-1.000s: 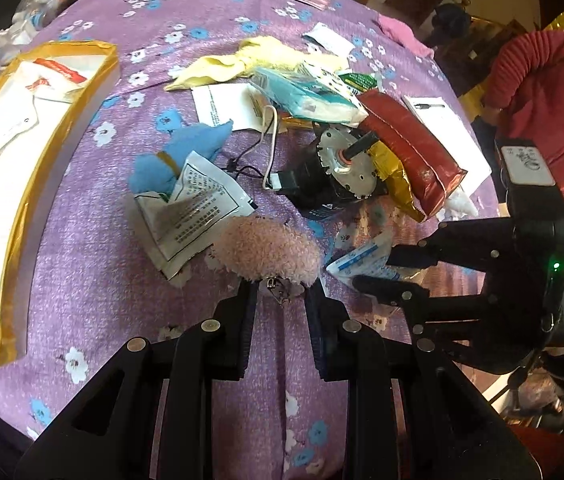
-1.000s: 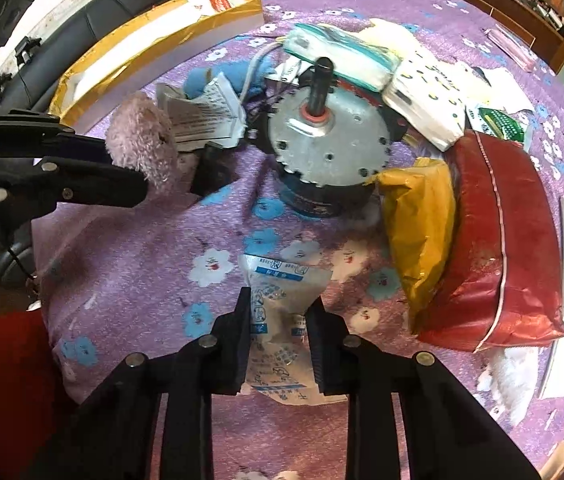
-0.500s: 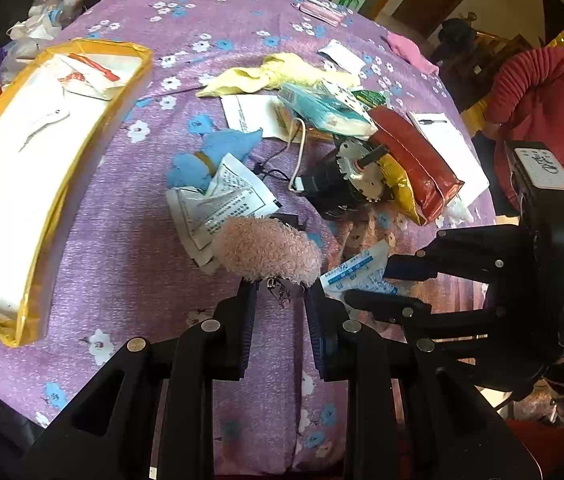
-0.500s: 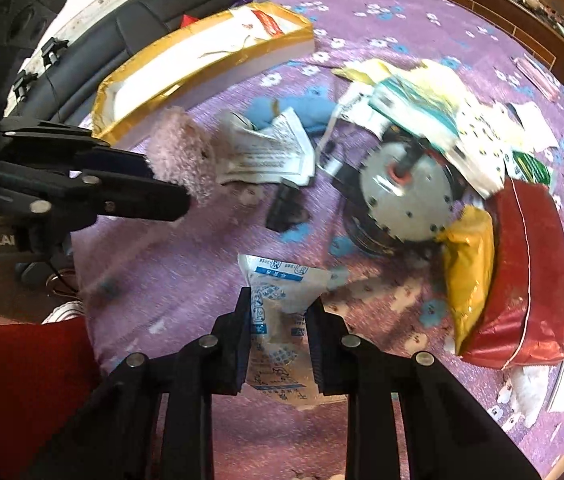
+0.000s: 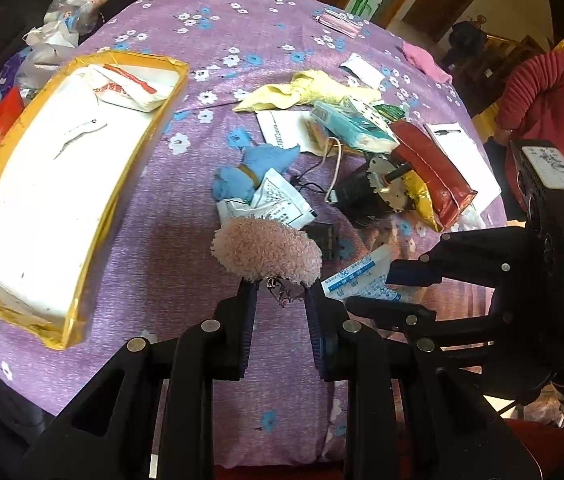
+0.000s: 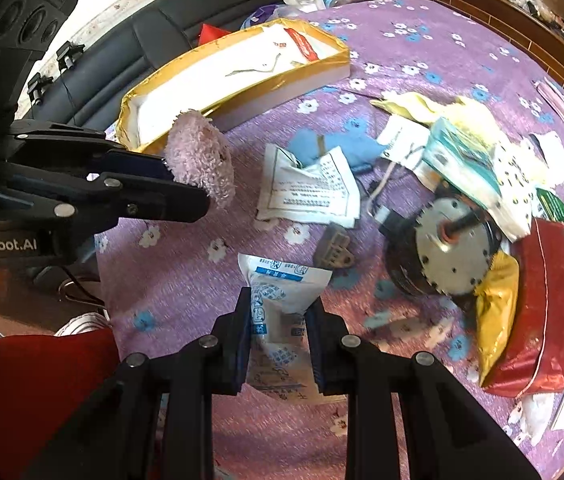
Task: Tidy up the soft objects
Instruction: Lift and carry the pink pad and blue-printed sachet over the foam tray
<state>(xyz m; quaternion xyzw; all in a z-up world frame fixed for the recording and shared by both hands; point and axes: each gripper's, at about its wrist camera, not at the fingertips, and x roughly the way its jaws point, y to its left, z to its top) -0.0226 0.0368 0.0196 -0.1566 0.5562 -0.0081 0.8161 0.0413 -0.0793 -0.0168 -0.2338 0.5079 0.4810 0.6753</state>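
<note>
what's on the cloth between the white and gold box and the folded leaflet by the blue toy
Nothing lies there: in the left wrist view the stretch from the box to the leaflet is bare purple flowered cloth. The right wrist view agrees.

Both views bright, daylit, colours saturated. Strong fisheye bowing; corners vignette to black. Left wrist view: sharp overall; white tray (image 5: 54, 184), far left of the left claw (image 5: 278, 292), is blown out to near-featureless glare. Soft dark shadow on the cloth (image 5: 186, 264) just left of the claw tips. Right wrist view: motion blur smears the floral print beyond the right claw (image 6: 278, 312); motor (image 6: 450, 252) slightly soft.
</note>
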